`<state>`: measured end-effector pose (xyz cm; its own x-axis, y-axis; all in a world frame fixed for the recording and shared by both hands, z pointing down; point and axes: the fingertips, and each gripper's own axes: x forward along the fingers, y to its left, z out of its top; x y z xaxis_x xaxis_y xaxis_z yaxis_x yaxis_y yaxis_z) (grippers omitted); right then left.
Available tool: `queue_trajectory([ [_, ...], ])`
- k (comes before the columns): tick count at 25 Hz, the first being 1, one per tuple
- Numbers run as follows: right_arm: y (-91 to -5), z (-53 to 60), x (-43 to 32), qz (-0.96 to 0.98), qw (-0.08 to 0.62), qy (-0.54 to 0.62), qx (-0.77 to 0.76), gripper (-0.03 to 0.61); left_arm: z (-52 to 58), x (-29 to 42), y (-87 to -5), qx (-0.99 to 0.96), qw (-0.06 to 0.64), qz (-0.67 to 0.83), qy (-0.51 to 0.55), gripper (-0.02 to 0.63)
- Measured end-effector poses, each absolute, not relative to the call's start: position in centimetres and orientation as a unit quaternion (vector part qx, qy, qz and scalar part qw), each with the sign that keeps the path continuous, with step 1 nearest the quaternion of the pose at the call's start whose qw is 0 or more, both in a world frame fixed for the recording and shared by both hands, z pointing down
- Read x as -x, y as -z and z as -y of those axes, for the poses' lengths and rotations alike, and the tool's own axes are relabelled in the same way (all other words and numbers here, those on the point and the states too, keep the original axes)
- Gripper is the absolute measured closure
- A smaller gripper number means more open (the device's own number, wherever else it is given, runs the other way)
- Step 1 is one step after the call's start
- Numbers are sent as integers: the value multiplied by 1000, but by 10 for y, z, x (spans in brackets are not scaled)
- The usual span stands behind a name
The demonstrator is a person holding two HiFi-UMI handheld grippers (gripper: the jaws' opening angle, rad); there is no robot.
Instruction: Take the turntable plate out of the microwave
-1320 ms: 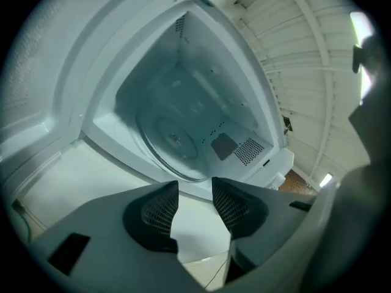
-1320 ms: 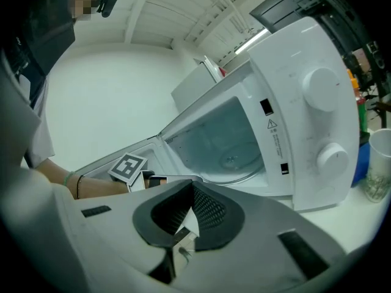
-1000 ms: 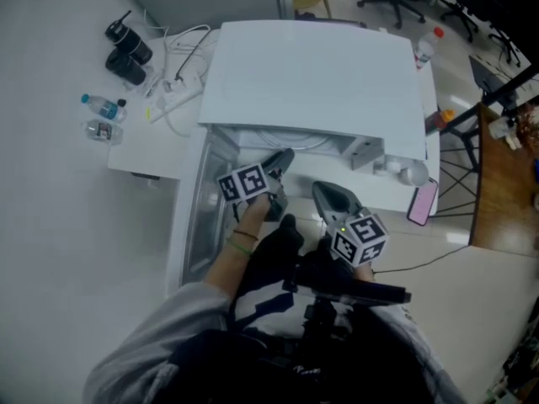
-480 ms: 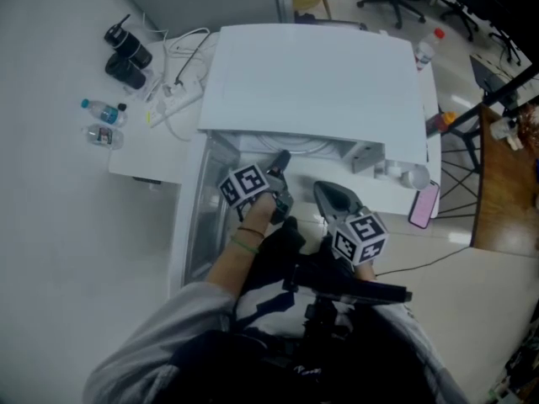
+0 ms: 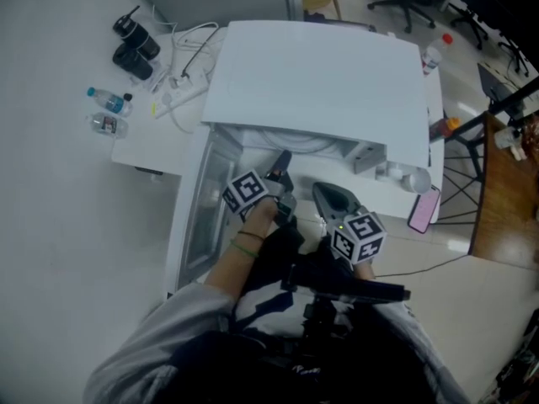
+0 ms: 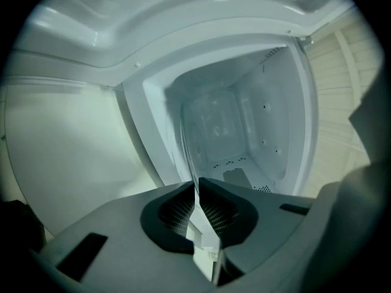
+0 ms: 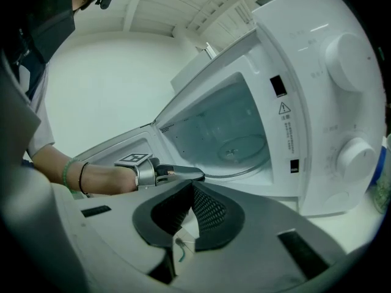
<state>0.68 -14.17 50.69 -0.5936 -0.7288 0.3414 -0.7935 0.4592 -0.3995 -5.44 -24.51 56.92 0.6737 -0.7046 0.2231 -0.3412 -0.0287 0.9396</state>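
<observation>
The white microwave (image 5: 320, 74) stands open, its door (image 5: 195, 217) swung out to the left. The glass turntable plate (image 7: 241, 151) lies on the cavity floor. My left gripper (image 5: 282, 165) reaches into the opening; its jaws have just been closing, and the plate's front rim is between them. In the left gripper view the thin glass plate (image 6: 188, 154) runs edge-on into the left gripper (image 6: 197, 195). The right gripper view shows the left gripper (image 7: 197, 174) at the plate's near edge. My right gripper (image 7: 190, 188) is shut on nothing, in front of the opening, right of the left one (image 5: 324, 194).
Two round knobs (image 7: 347, 52) are on the microwave's panel at the right. A pink phone (image 5: 422, 204) lies right of the microwave. Water bottles (image 5: 108, 101), black cups (image 5: 135, 53) and a power strip with cables (image 5: 181, 91) lie at the table's left.
The left gripper's jaws have closed on the plate's rim and its marker cube has rolled a little. The right gripper has kept still.
</observation>
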Motion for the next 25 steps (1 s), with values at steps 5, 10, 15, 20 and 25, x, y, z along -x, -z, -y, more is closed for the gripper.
queue_trajectory([
  [5,-518,140,-9,850,70,-278,-443,580,217,52,-577,-686,613,368,137,600],
  [10,-547,141,-7,832,70,-350,-425,580,205,56,-582,-685,617,364,135,601],
  [15,-573,147,-3,815,74,-408,-405,534,193,58,-579,-681,624,358,134,603],
  [20,-577,160,4,798,28,-469,-377,390,188,67,-581,-690,611,363,139,603],
  [25,-576,184,-4,766,-35,-502,-400,390,179,64,-581,-678,626,360,137,607],
])
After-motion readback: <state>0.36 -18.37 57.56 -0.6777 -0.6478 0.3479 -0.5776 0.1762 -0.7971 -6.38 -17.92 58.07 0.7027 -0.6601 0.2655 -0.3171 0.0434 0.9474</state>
